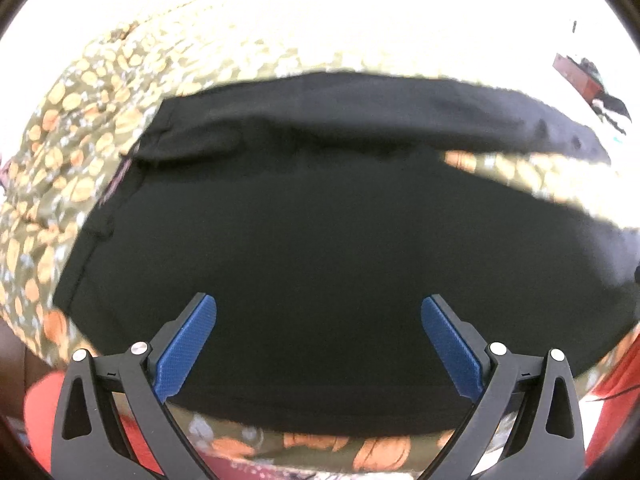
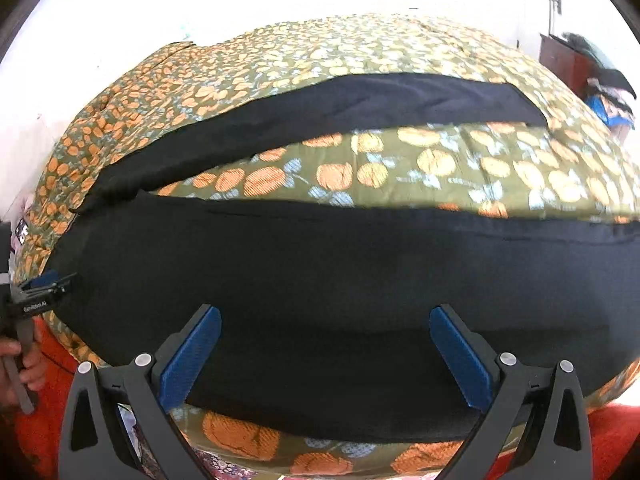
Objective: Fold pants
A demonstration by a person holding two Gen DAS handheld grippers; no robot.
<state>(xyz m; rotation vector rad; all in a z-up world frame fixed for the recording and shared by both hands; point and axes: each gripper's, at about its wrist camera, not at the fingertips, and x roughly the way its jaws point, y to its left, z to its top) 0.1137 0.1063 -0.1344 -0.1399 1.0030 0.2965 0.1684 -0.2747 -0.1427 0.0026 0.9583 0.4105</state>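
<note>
Black pants (image 2: 320,280) spread flat on the floral bed (image 2: 440,160), legs parted; left tool (image 1: 319,308) and right tool (image 2: 325,318) hover released over near leg; risk: pinching the bedcover with thin fabric.

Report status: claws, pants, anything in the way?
Left claw open, empty, over pants. Right claw open, empty, over near leg. Pants flat on floral bedspread, legs apart. Nothing in the way.

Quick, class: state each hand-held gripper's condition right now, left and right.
Left hand-held gripper: open, empty, above the black fabric pants.
Right hand-held gripper: open, empty, above the same pants.
</note>
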